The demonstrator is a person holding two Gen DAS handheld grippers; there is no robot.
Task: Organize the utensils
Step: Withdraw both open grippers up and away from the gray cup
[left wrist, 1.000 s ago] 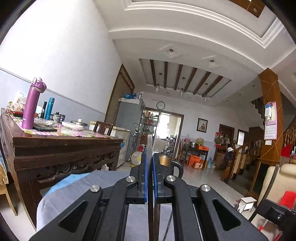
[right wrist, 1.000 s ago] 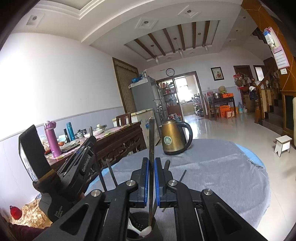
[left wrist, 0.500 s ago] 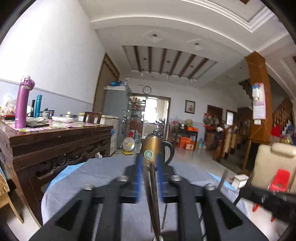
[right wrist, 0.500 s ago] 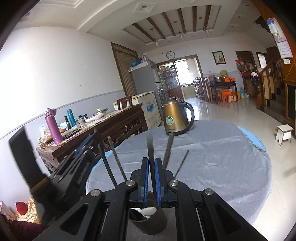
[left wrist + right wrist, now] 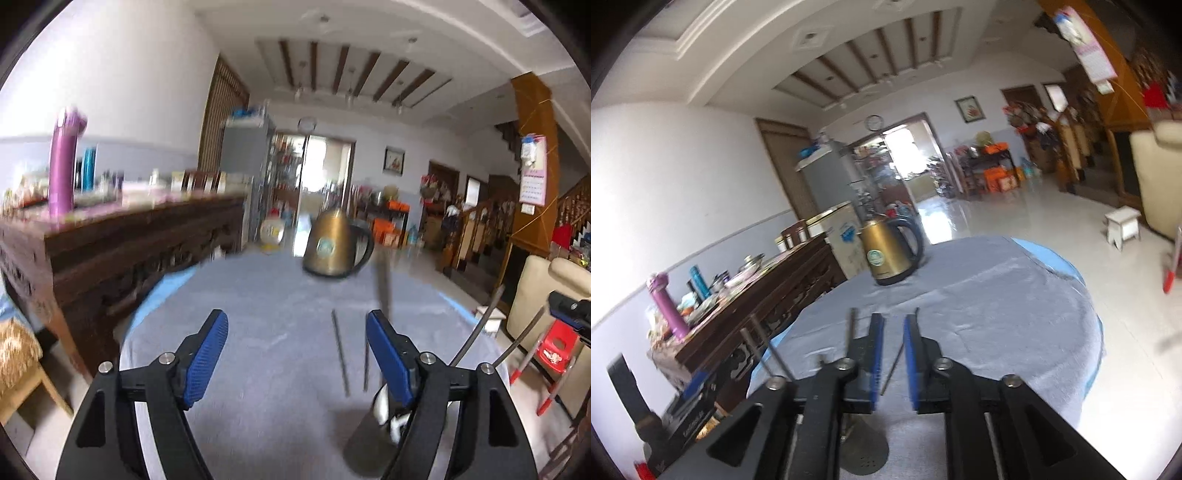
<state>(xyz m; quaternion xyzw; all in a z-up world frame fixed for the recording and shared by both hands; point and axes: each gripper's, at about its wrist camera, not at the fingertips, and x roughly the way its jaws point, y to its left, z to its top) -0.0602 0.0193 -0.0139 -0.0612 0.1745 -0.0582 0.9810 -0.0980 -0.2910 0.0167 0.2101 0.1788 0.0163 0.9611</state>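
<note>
**Q:** Two grippers appear; what does the left wrist view show?

**A:** Left gripper (image 5: 297,354): jaws spread wide, blue pads facing each other, nothing between them. It hangs over the worktop (image 5: 258,295), which carries a grey cloth. At lower right, partly hidden behind the right-hand finger, stands a dark utensil holder (image 5: 364,446). Several thin utensil handles (image 5: 340,350) rise from it, tilted at different angles; all are blurred, so their kinds cannot be told. A gold kettle (image 5: 332,245) stands upright at the far side of the worktop, well apart from the holder. To the left, a dark wooden sideboard (image 5: 110,251) bears a purple bottle (image 5: 64,162).

**Q:** And the right wrist view?

**A:** Right gripper (image 5: 894,328): jaws parted by a narrow gap, with only the cloth visible between the pads; nothing is held. The utensil holder (image 5: 864,454) sits directly beneath the gripper, mostly covered by the gripper body. Thin handles (image 5: 851,325) stand up just left of the left-hand finger, and another shows through the gap lower down. The kettle (image 5: 890,253) stands beyond, near the far rim of the worktop (image 5: 997,314). At lower left, the left gripper (image 5: 696,384) enters as a dark, blurred shape.
</note>
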